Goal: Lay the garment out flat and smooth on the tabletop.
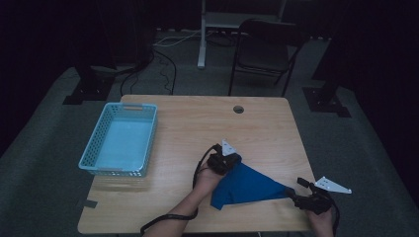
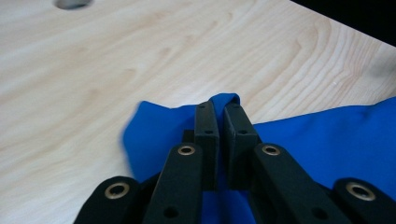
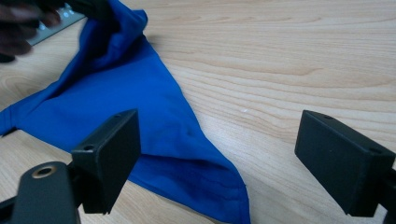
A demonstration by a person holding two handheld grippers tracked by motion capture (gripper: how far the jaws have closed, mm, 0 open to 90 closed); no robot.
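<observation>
At near centre, my left gripper: jaws pinched on the far corner of the blue cloth. Near right, my right gripper: jaws wide, just beside the cloth's right tip. Advice: seat that tip fully between the pads before closing. Far left: blue basket.

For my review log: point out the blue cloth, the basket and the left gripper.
blue cloth (image 1: 249, 185), high view, middle of the fabric.
basket (image 1: 93, 145), high view, left wall.
left gripper (image 2: 219, 109), left gripper view, between the fingertips.
</observation>
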